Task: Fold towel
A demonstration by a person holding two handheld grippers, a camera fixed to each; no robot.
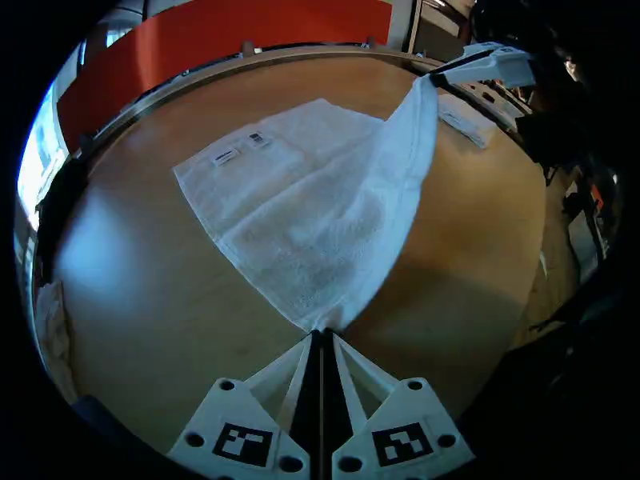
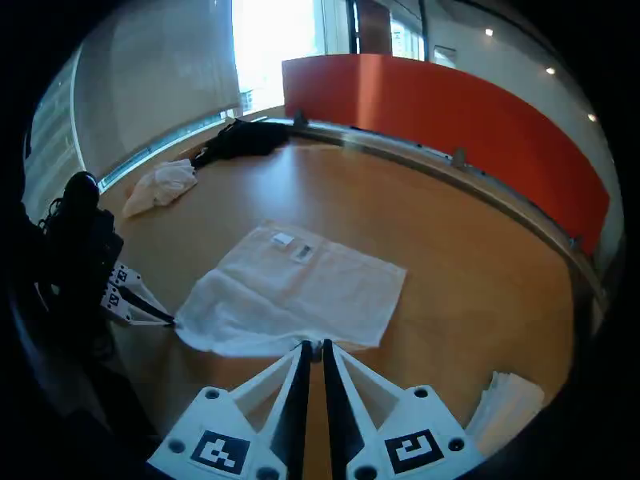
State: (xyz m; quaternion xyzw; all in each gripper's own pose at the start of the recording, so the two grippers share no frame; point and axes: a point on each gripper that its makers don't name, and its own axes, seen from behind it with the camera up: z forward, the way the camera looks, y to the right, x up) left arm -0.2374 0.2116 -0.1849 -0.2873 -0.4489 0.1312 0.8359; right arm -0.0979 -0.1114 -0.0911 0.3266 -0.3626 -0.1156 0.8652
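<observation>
A white towel [image 1: 320, 216] lies partly on the wooden table [image 1: 160, 272], its near half lifted off the surface. My left gripper [image 1: 322, 334] is shut on one near corner of it. In the left gripper view the other gripper [image 1: 436, 78] holds the far corner up at the top right. From the right gripper view the towel [image 2: 296, 292] spreads out flat ahead, labels up, with my right gripper [image 2: 314, 346] shut on its near edge. The left gripper [image 2: 170, 322] pinches the towel's corner at the left.
A red panel [image 2: 464, 112] runs behind the table's far rim. A crumpled white cloth [image 2: 160, 184] and a dark bundle [image 2: 240, 138] sit at the far left of the table. A folded white towel [image 2: 508, 404] lies at the right; it also appears as a folded towel [image 1: 468, 120] beyond the other gripper.
</observation>
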